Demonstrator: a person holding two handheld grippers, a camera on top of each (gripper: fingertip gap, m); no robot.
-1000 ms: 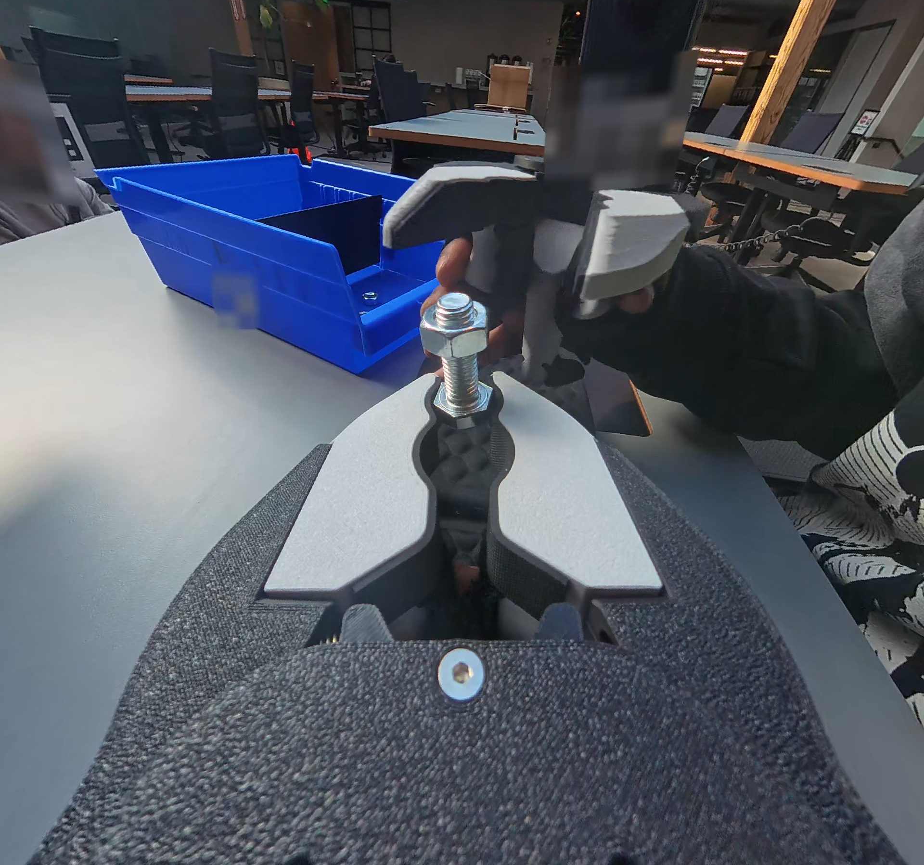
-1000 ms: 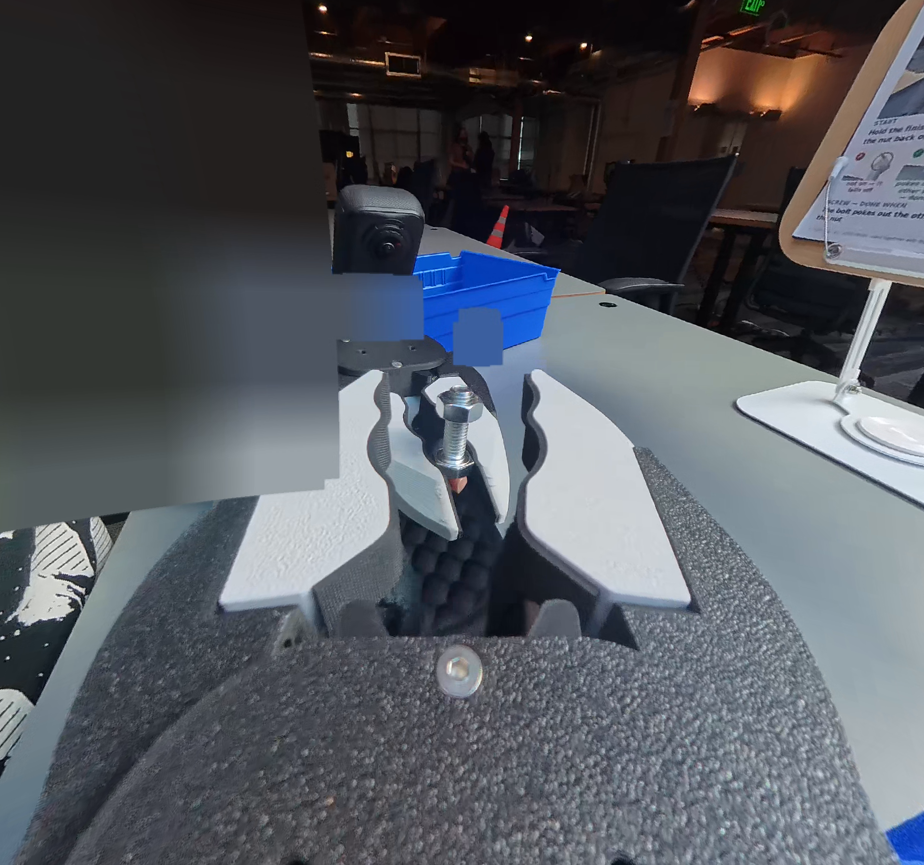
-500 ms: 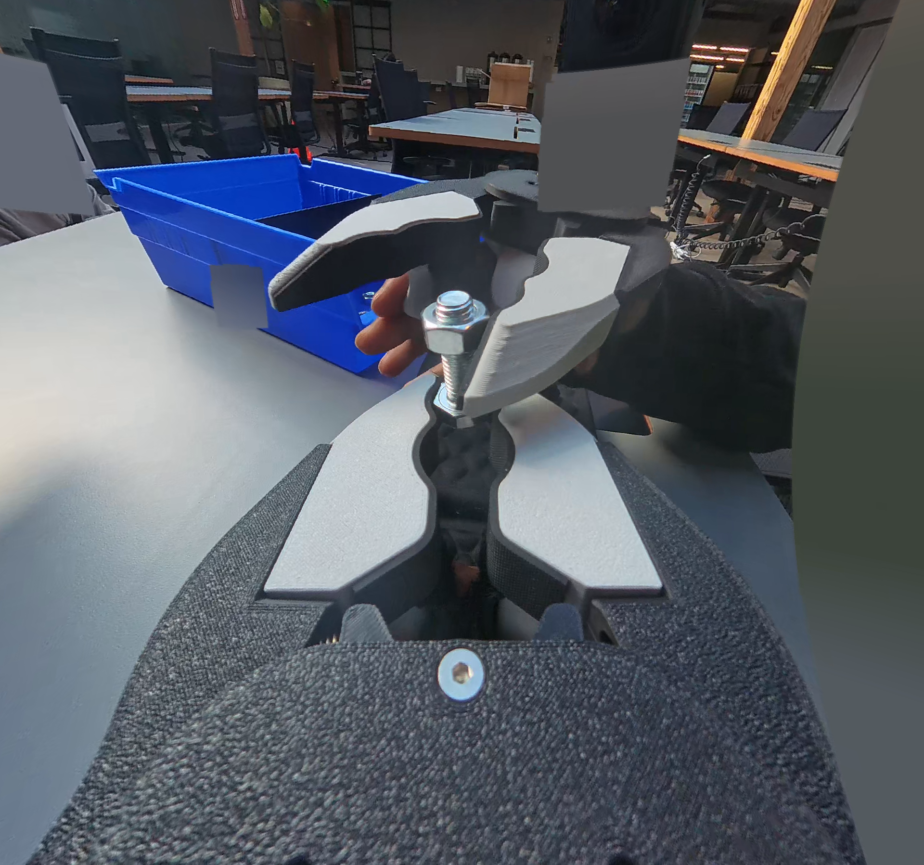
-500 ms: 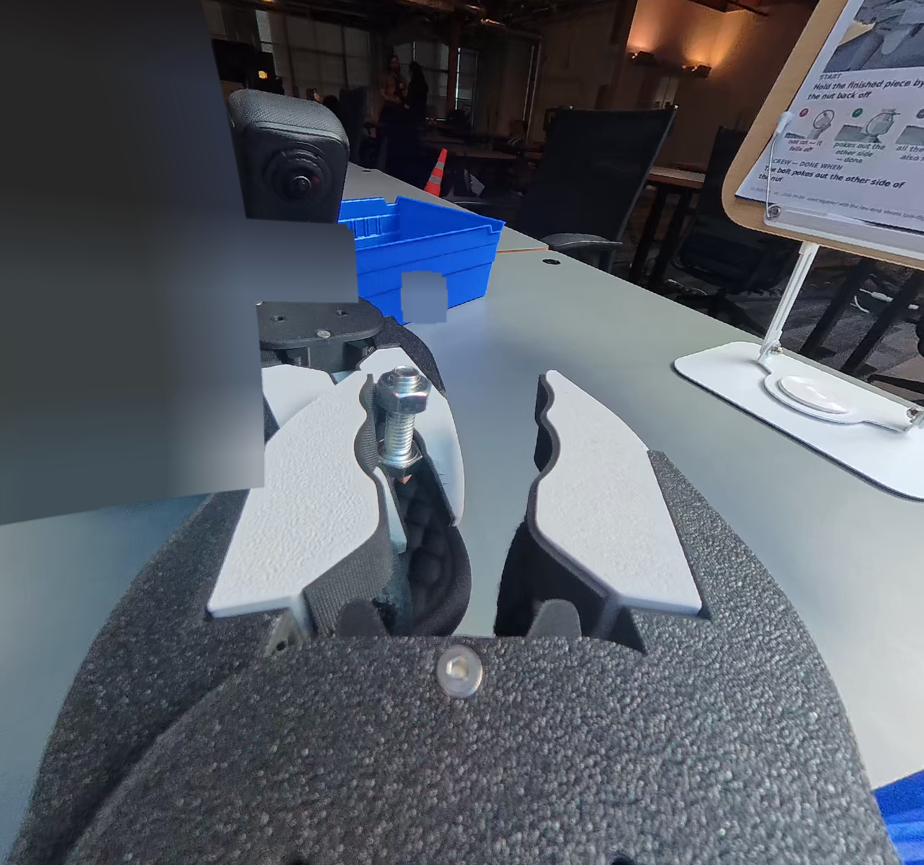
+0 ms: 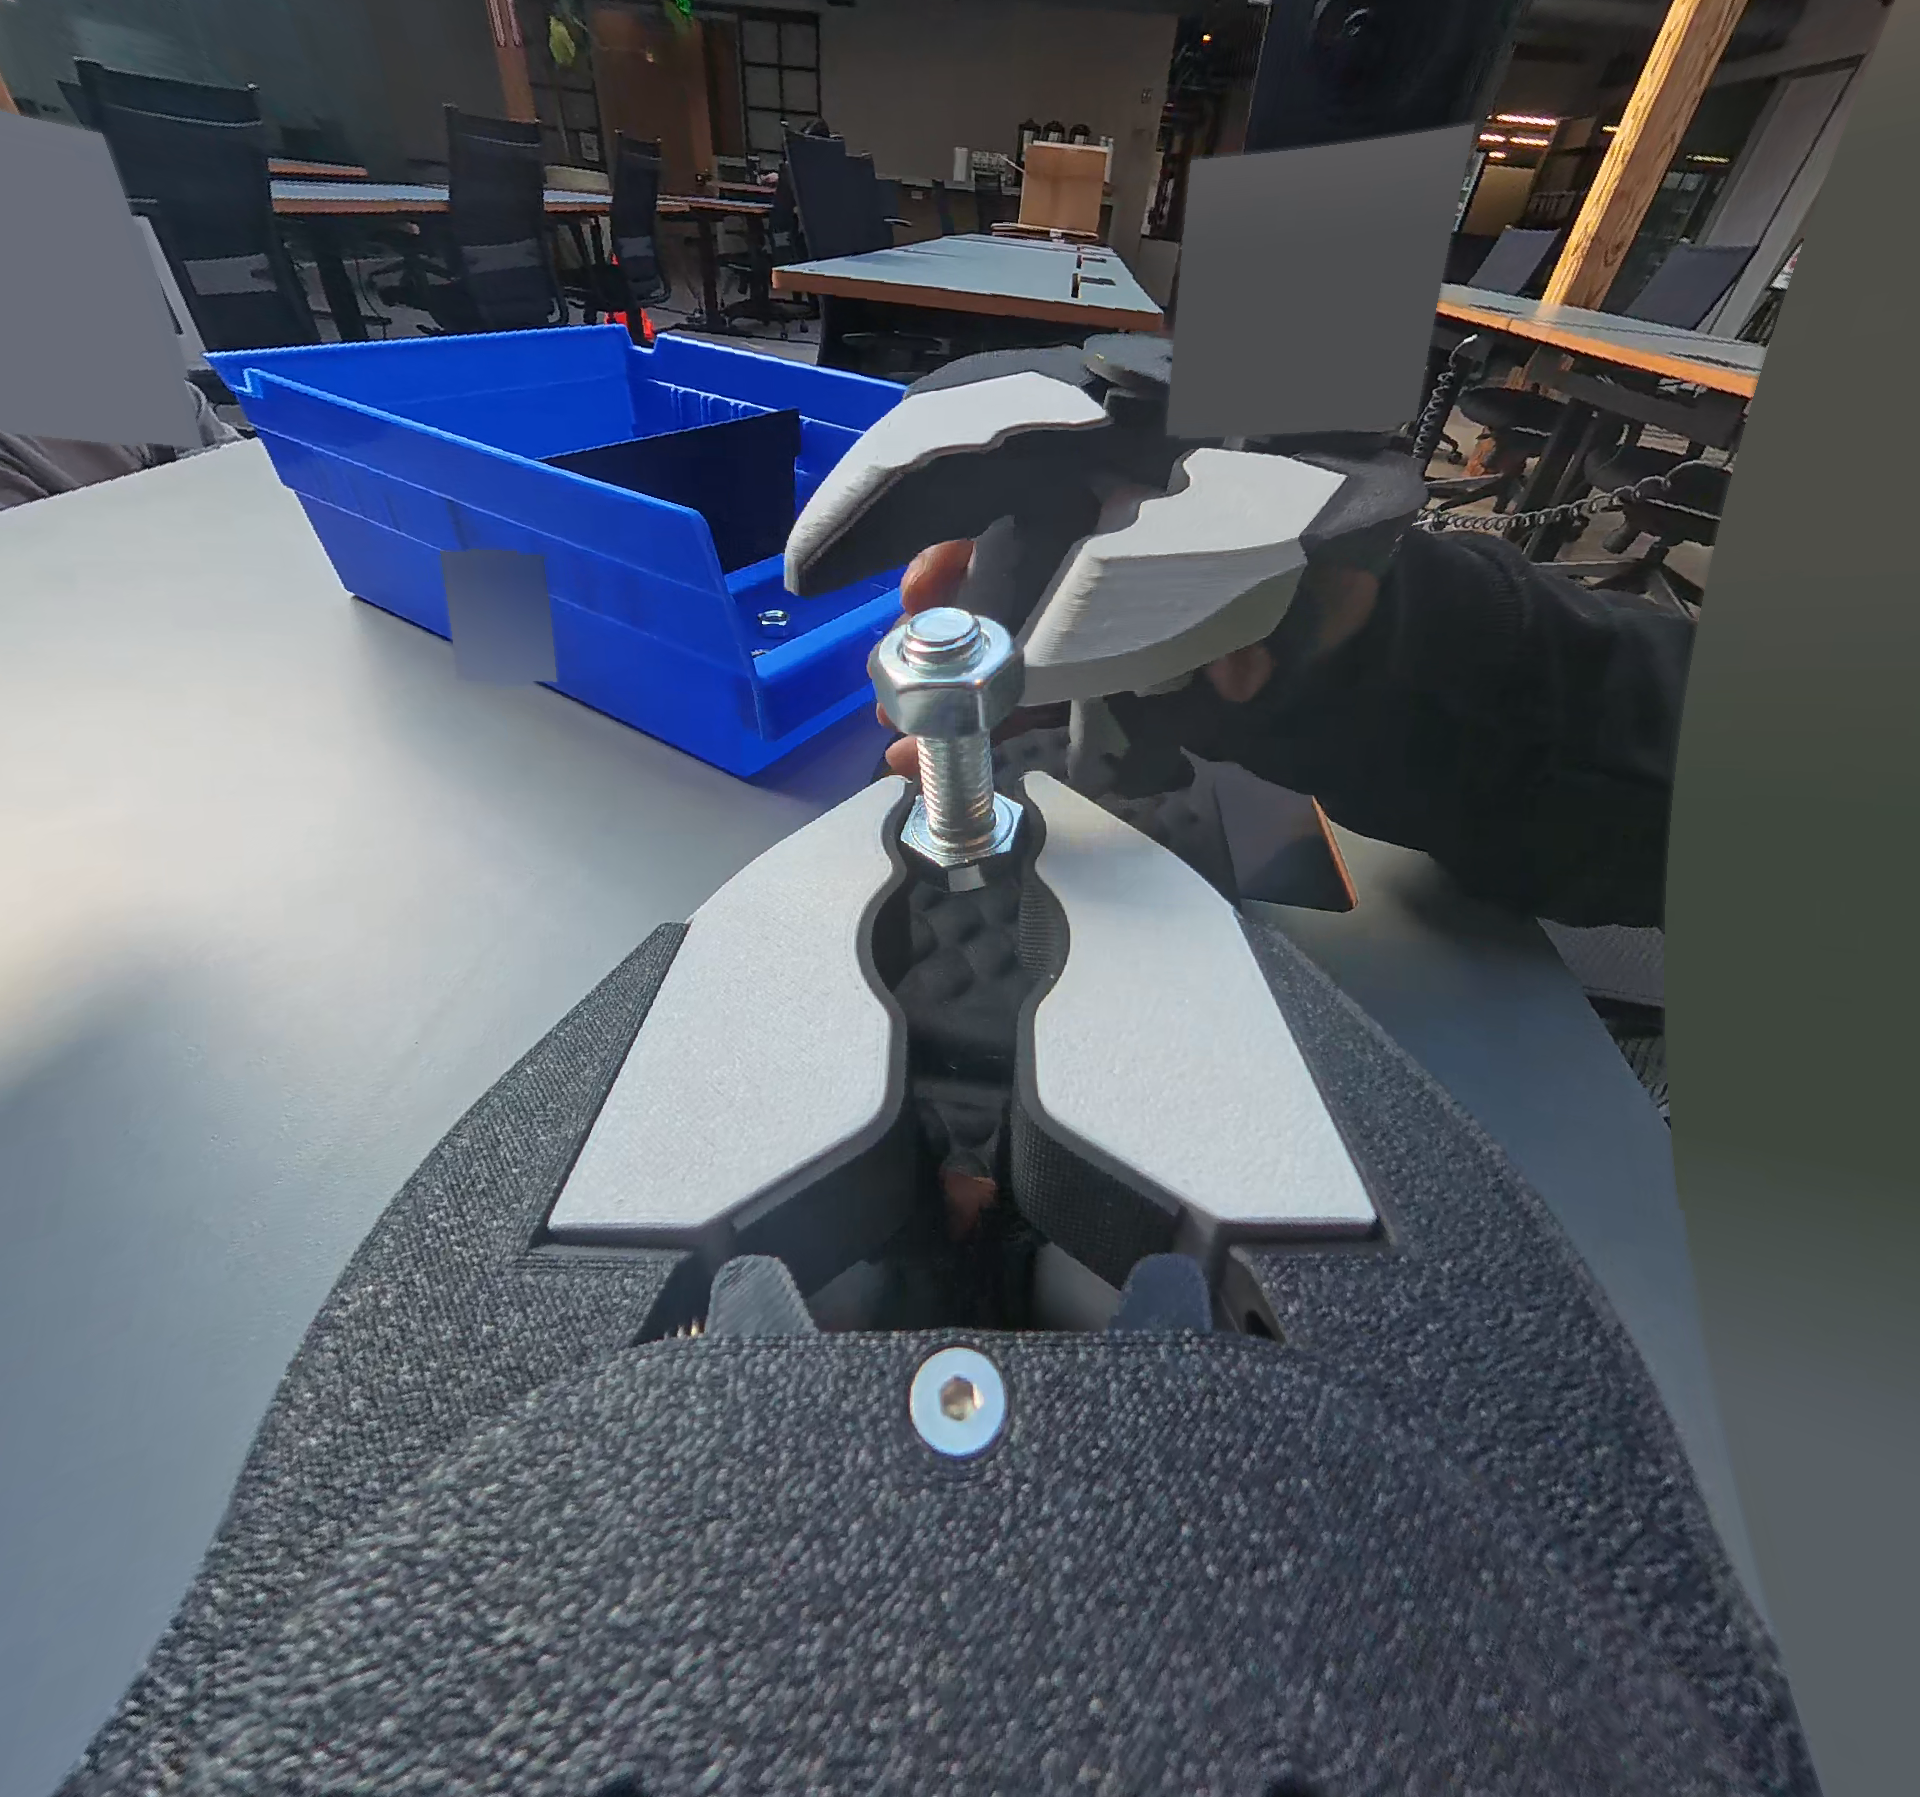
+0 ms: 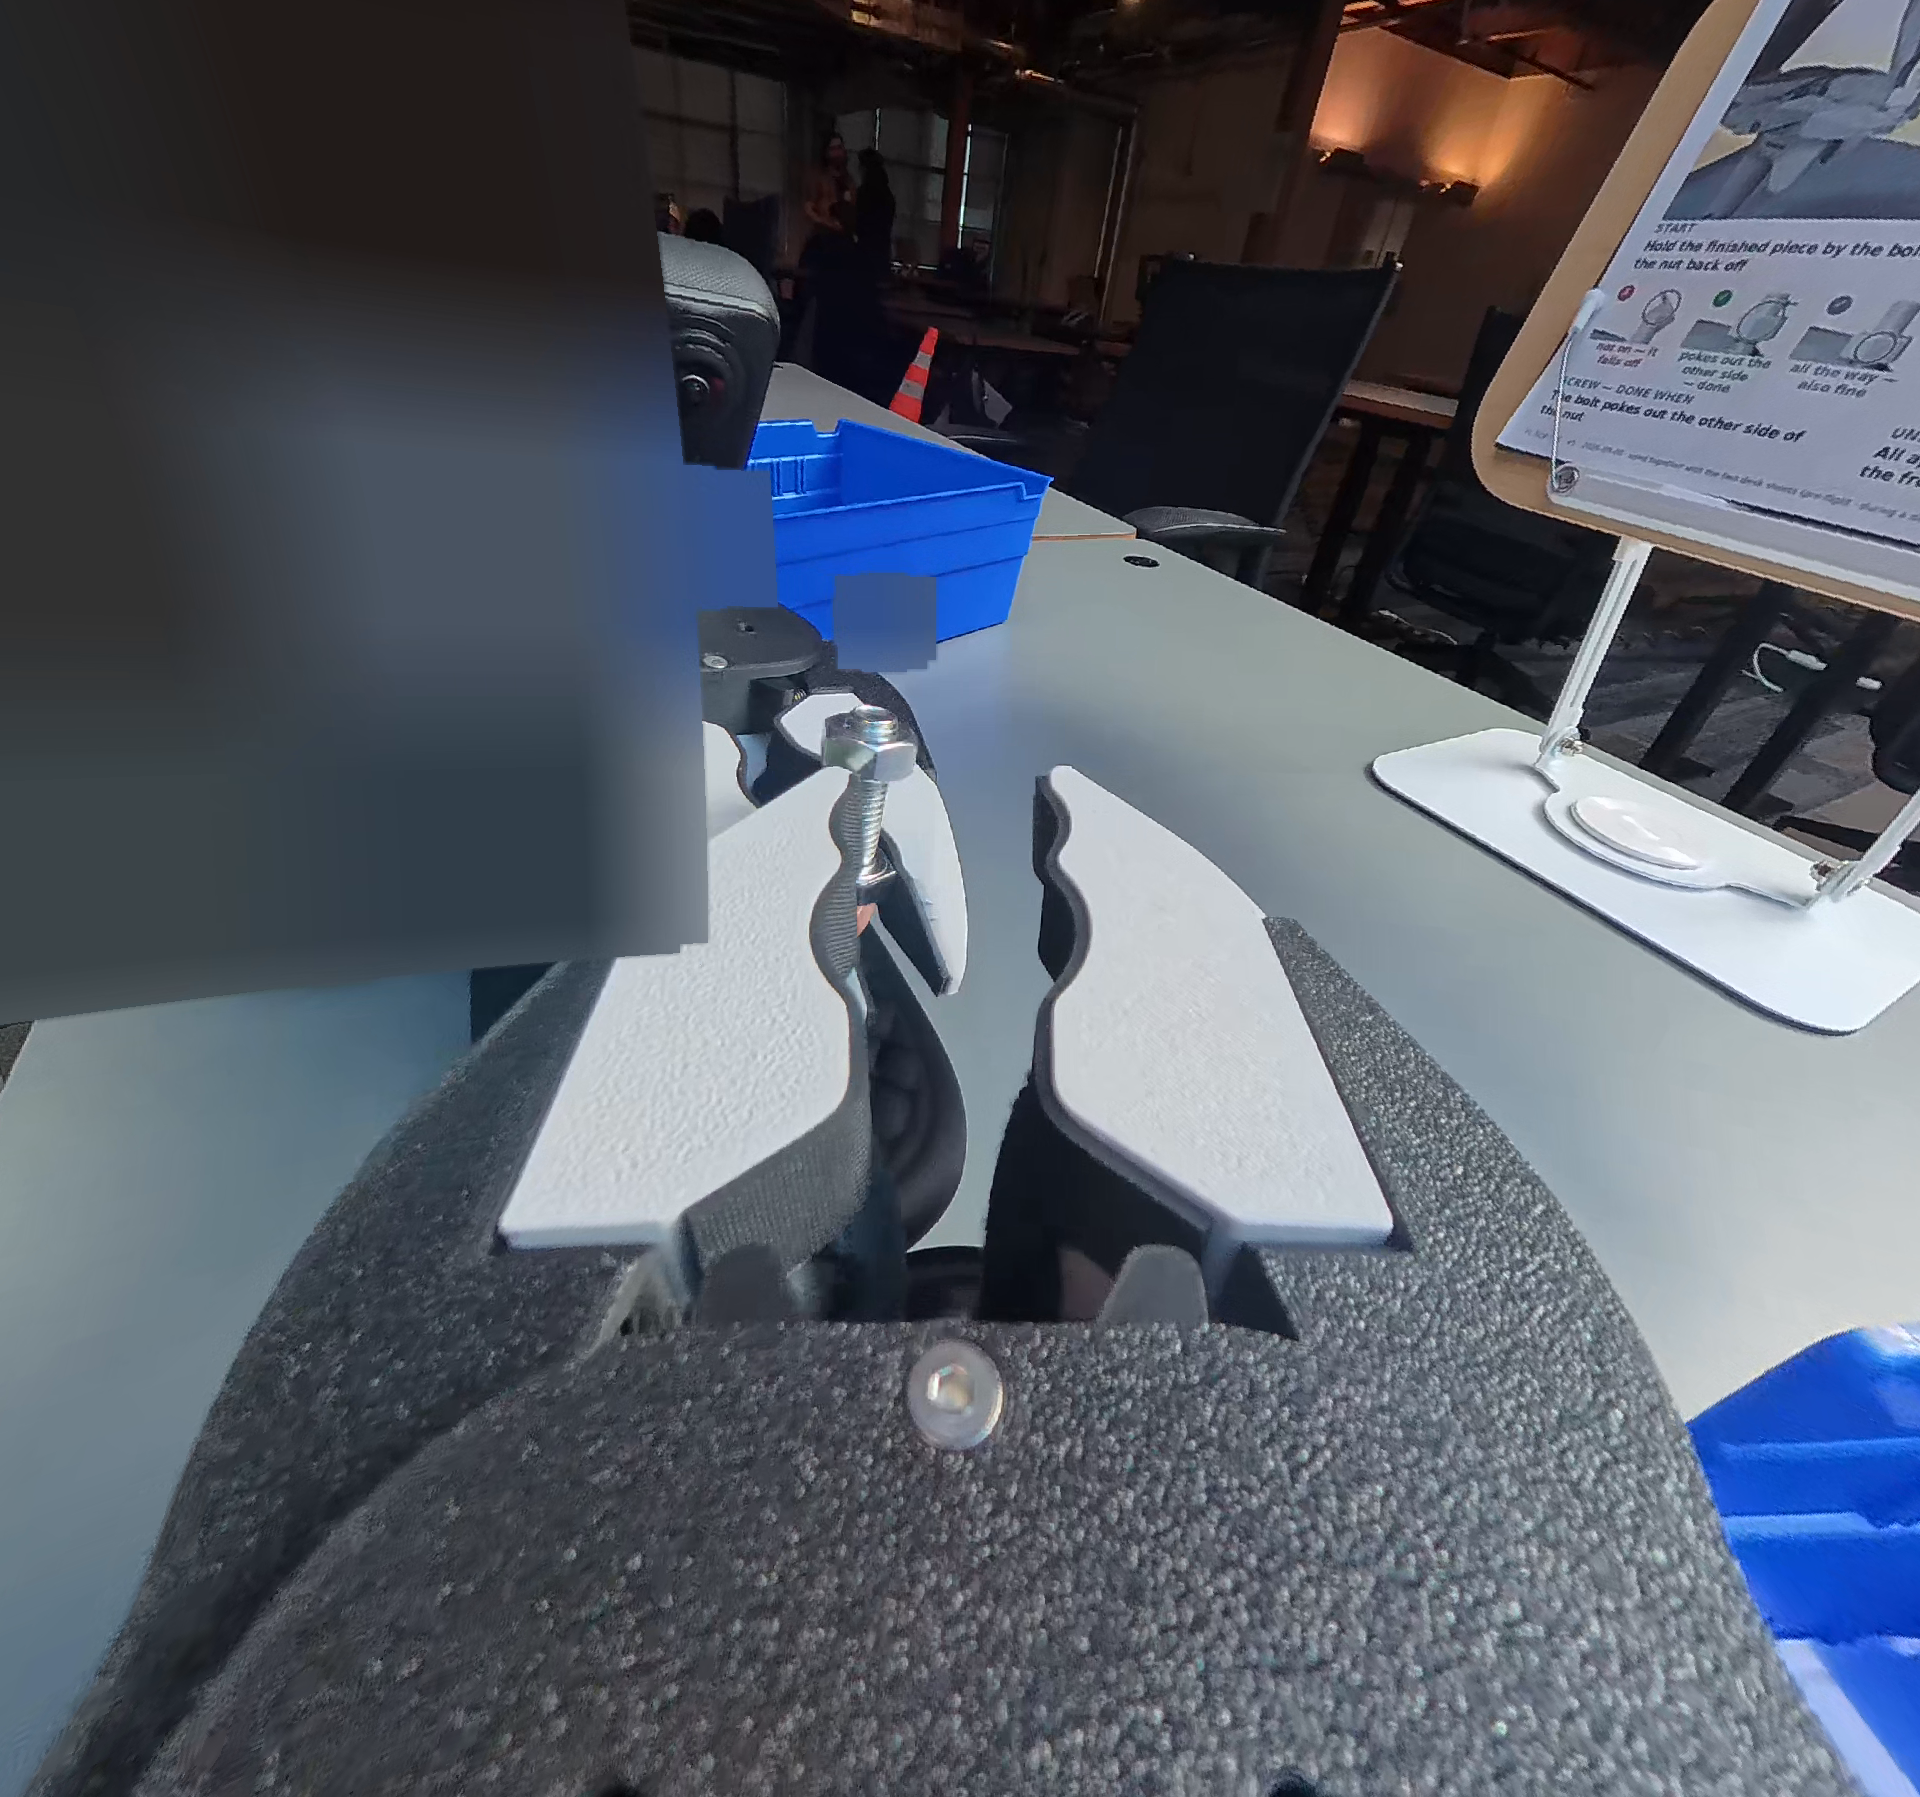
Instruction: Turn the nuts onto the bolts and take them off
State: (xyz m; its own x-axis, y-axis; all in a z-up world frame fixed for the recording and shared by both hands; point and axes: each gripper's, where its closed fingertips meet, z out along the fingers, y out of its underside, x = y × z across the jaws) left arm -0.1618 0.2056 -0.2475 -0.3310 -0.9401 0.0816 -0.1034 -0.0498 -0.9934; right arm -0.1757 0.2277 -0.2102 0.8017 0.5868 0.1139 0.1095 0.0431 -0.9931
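A silver bolt (image 5: 958, 783) stands upright, thread up, with a hex nut (image 5: 943, 682) at its top end. My left gripper (image 5: 961, 793) is shut on the bolt's head (image 5: 961, 838) above the grey table. My right gripper (image 5: 920, 620) is open just behind and above the nut, held by a gloved hand (image 5: 1455, 708). In the right wrist view my right gripper (image 6: 945, 797) is open. The nut (image 6: 871, 752) and bolt (image 6: 862, 833) stand at the tip of its left finger (image 6: 727, 1020), not clasped. One finger of the left gripper (image 6: 930, 864) shows behind the bolt.
A blue bin (image 5: 499, 459) with a black divider and a loose nut (image 5: 771, 618) stands on the table (image 5: 260, 864) at the back left; it also shows in the right wrist view (image 6: 904, 521). An instruction sheet on a white stand (image 6: 1662, 895) stands right. Another blue bin (image 6: 1818, 1498) is at bottom right. My right fingertips sit around 4 cm from my left ones.
The right gripper came in over the nut half a second ago and has now drawn back up and to the right, jaws wider. The left gripper still holds the bolt.
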